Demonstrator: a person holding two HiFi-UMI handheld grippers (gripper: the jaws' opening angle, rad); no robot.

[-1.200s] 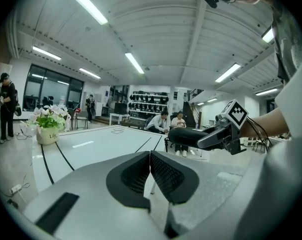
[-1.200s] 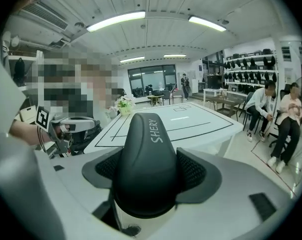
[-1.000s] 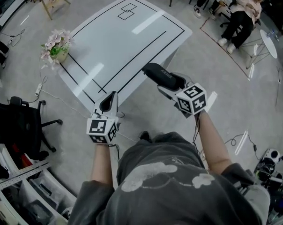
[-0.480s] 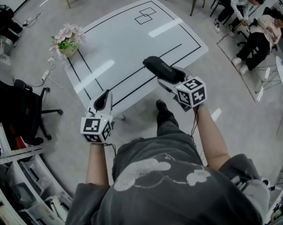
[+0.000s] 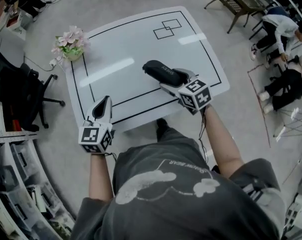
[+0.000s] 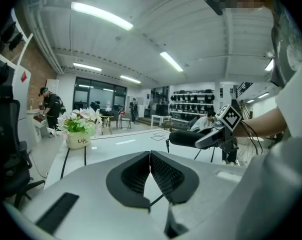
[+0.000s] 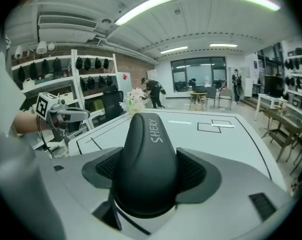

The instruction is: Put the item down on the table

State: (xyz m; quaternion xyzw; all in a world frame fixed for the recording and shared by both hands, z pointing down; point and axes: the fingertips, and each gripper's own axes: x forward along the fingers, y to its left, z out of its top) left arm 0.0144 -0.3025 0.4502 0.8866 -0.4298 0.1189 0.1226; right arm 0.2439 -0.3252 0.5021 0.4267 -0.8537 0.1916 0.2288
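Grip report first: R gripper (image 5: pixel 180 84) is clamped on the black item (image 5: pixel 163 72). Jaws stand wide round its fat, rounded body, w/ the textured pads pressing on both flanks. Right gripper view shows it plainly: the item fills the whole gap and has pale "SHERY" lettering on its top face. It's long and smooth, and it sticks out well past the fingertips.

Where's the item? In the head view it sits over the near-right part of the white table (image 5: pixel 126 44), pointing toward the table's middle, just beyond a black line marked on the top. Left gripper view shows it side-on, held roughly level and seemingly clear of the surface. Can't tell the gap any better than that.

Over to the L gripper (image 5: pixel 103 104): jaws closed tip to tip, nothing btw them, and the left gripper view confirms the pads meet. It's at the table's near edge on the left side, well apart from the item.

Elsewhere, a flower pot (image 5: pixel 68 43) w/ pink blooms stands at the far-left corner of the table. Two overlapping black rectangles (image 5: pixel 167 29) are marked near the far edge. A black office chair (image 5: pixel 16 89) is on the floor to the left, and people (image 5: pixel 281 29) are off to the right, beside the table.
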